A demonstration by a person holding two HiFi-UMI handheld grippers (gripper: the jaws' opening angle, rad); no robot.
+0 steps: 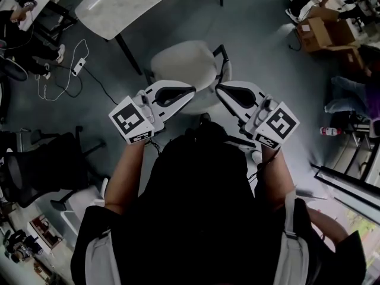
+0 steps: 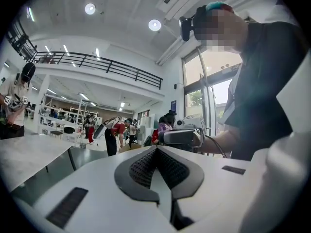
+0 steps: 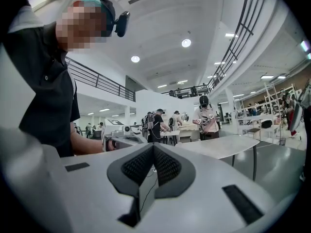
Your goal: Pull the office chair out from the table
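— Where did the office chair [image 1: 185,64] stand?

— Just off the near corner of the marble-topped table [image 1: 133,5], with floor showing between the two. None of the seat sat under the tabletop. One of the table's dark slanting legs stood between the top and the chair.

— What did the chair look like from above?

— It was pale cream and padded, with rounded edges. A black armrest [image 1: 223,59] showed on the side away from the table. I couldn't see its base from the head view.

— And your grippers?

— I held both on the far side of the chair from the table, close to my chest, and neither touched the chair. The left gripper [image 1: 191,91] had its jaws pressed together with nothing between the ribbed pads; its own view [image 2: 156,149] showed that plainly. The right gripper [image 1: 218,91] was the same, jaws together and empty [image 3: 153,147]. Their tips angled in toward each other, so each camera caught the other gripper and my dark shirt.

— Was the table in those views?

— Yes, its pale top ran along the left edge of the left gripper view [image 2: 26,154], and it stood beyond the jaws in the right gripper view [image 3: 221,146].

— Anything else near the table?

— A white power strip [image 1: 78,67] and its cable lay on the grey floor beside it.
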